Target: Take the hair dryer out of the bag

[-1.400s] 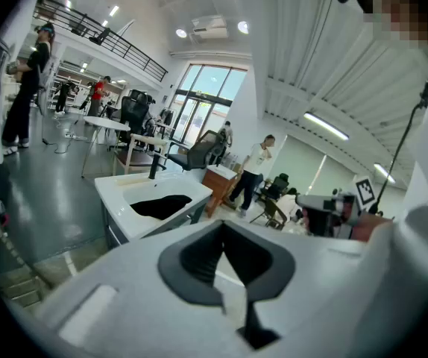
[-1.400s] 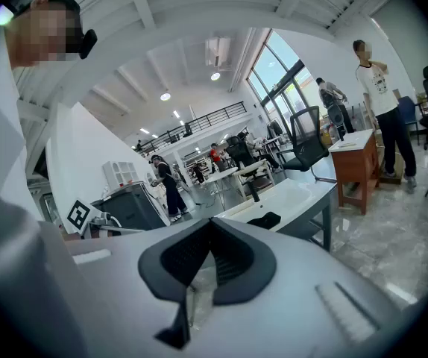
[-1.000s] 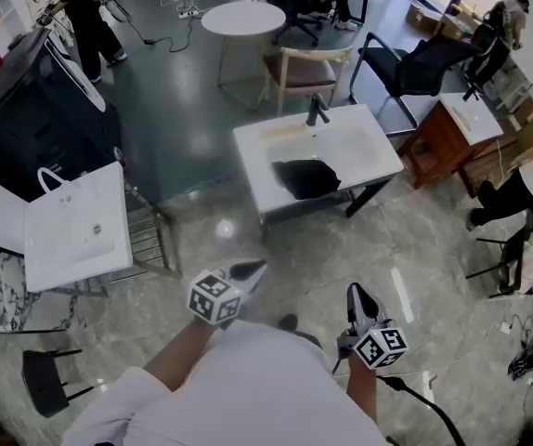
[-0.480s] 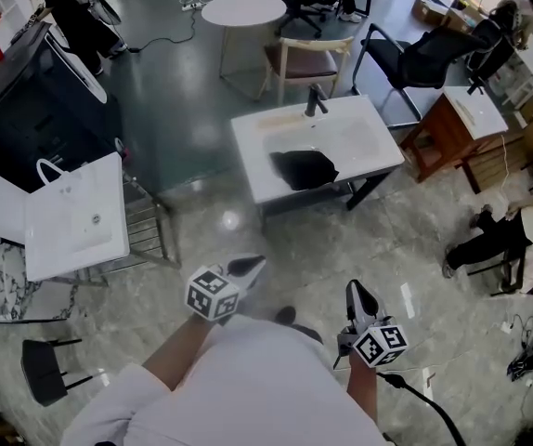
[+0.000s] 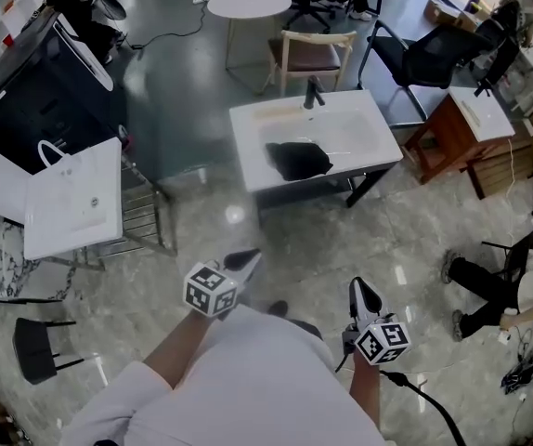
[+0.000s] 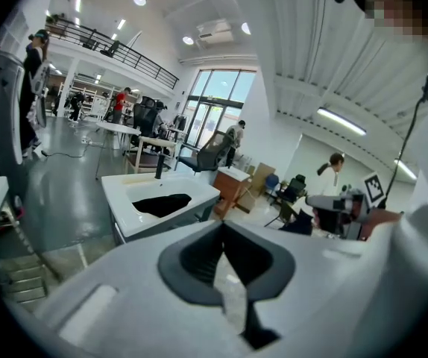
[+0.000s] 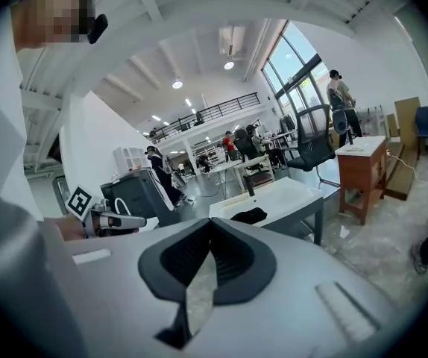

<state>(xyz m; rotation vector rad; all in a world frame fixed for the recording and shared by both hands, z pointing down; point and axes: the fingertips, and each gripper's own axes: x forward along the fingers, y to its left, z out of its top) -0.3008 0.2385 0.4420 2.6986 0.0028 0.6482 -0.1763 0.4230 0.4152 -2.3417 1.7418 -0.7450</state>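
Observation:
A black bag (image 5: 299,159) lies slumped in the basin of a white sink-top table (image 5: 370,149) with a black faucet (image 5: 313,93), some way ahead across the marble floor. The hair dryer does not show. My left gripper (image 5: 246,260) and right gripper (image 5: 361,292) are held close to my body, far short of the table, both shut with nothing between the jaws. The left gripper view shows its shut jaws and the bag (image 6: 162,203) beyond them. In the right gripper view the bag (image 7: 249,215) sits on the table (image 7: 296,192), with the left gripper (image 7: 113,221) at the left.
A second white basin unit (image 5: 71,203) stands at the left beside a black cabinet (image 5: 44,91). A wooden chair (image 5: 313,54), a round white table (image 5: 248,3) and a black office chair (image 5: 434,54) stand behind the table, a wooden side table (image 5: 461,128) to its right. A person's legs (image 5: 489,286) are at the right.
Both grippers have been carried a little forward toward the sink-top table, still shut. The person at the right has walked down the frame toward the near side.

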